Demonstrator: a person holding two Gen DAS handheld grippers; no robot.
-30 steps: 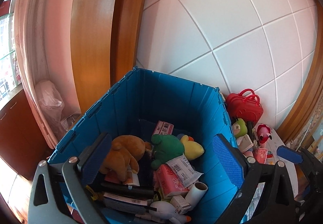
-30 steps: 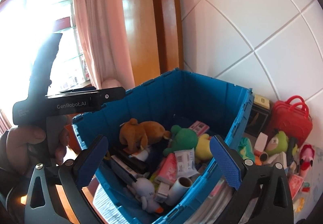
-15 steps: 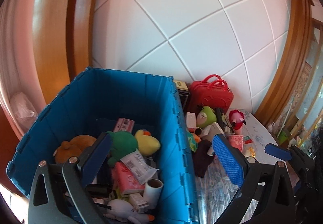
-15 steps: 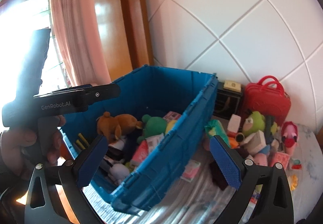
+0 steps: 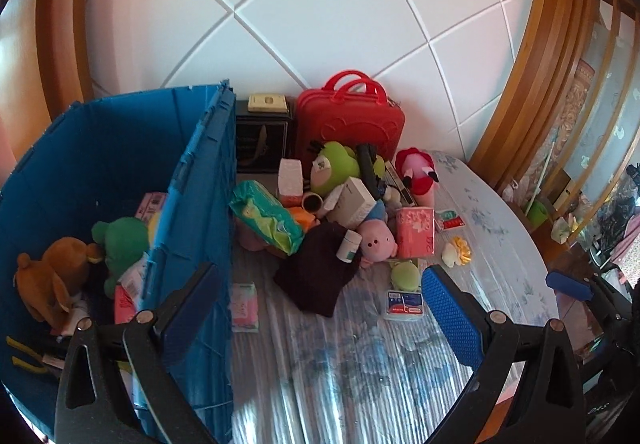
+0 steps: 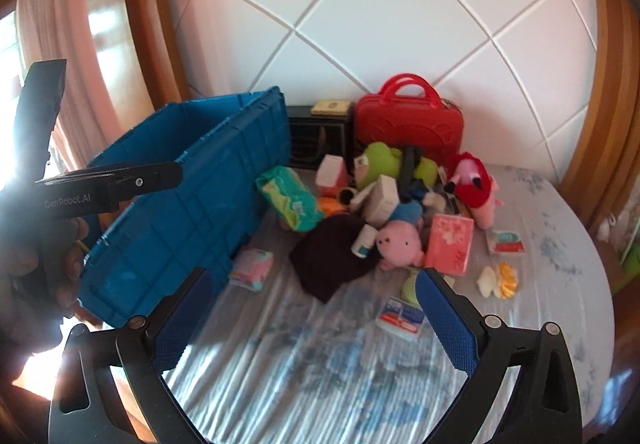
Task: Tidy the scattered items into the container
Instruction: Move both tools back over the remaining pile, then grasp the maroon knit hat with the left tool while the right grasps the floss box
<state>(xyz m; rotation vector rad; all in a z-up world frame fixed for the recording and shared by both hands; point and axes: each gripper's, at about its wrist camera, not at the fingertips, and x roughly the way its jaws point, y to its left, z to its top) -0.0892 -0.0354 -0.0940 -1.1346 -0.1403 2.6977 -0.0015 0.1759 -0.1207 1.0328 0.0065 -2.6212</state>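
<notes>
A blue crate [image 5: 200, 180] [image 6: 208, 180] stands at the left of the table, holding a brown plush bear [image 5: 48, 280], a green plush [image 5: 124, 240] and packets. To its right lies a pile: a dark knit hat [image 5: 320, 272] [image 6: 332, 256], a pink plush pig [image 5: 376, 240] [image 6: 400, 244], a green wipes pack [image 5: 268, 220] [image 6: 290, 198], a pink tissue pack [image 5: 416, 238] [image 6: 450, 244], a green plush [image 5: 334, 168] and a red case [image 5: 352, 124] [image 6: 408, 120]. My left gripper [image 5: 320, 316] is open above the table beside the crate wall, empty. My right gripper [image 6: 312, 320] is open and empty too, short of the pile.
A small pink packet [image 5: 244, 306] [image 6: 252, 268] lies by the crate's foot and a blue-white card [image 5: 402, 308] [image 6: 400, 318] near the front. A black box [image 5: 262, 142] stands behind. The round table's edge [image 5: 532, 244] curves away at the right. A hand [image 6: 36, 264] holds the left tool.
Both views have swung right, from over the crate's inside to the pile on the table. Both grippers stay open and empty.
</notes>
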